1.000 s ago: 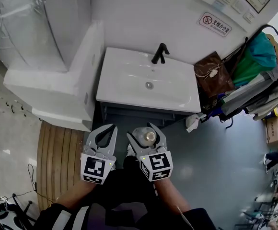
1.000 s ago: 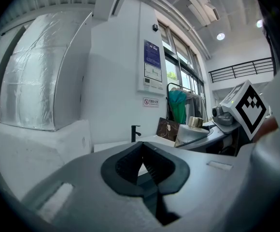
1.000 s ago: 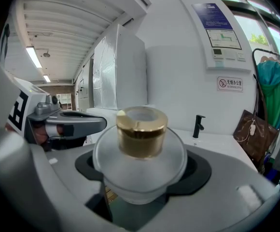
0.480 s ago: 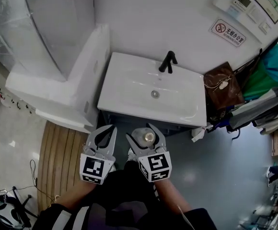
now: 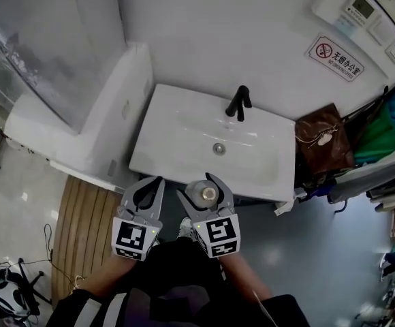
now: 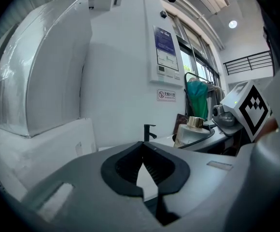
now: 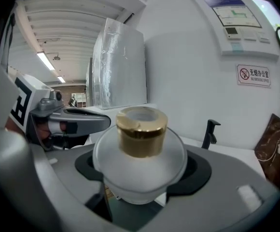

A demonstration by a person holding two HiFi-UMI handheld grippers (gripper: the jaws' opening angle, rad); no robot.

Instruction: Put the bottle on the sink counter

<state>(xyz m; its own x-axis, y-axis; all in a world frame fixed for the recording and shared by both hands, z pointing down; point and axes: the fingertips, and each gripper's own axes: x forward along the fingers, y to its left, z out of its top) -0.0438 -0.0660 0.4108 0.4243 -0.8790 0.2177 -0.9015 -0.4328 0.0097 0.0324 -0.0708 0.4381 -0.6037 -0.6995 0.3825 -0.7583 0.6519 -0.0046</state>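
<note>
A frosted white bottle [image 5: 203, 195] with a gold cap [image 7: 141, 132] stands upright between the jaws of my right gripper [image 5: 199, 187], which is shut on its round body [image 7: 140, 178]. The bottle hangs just in front of the front edge of the white sink counter [image 5: 163, 161], not touching it. A black faucet [image 5: 238, 102] stands at the back of the basin. My left gripper [image 5: 159, 180] is beside the right one, to its left, shut with nothing in it; its black pads meet at the tips [image 6: 141, 144].
A white boxed-in ledge [image 5: 82, 135] adjoins the sink on the left, with plastic-wrapped panels above it. A brown bag [image 5: 323, 142] and hanging clothes crowd the right. A slatted wooden mat [image 5: 82, 216] lies on the floor at left. The wall behind carries a no-smoking sign [image 5: 338, 58].
Both grippers and the bottle have come closer to the sink's front edge; the sink now lies nearer in the head view. The grip on the bottle is unchanged.
</note>
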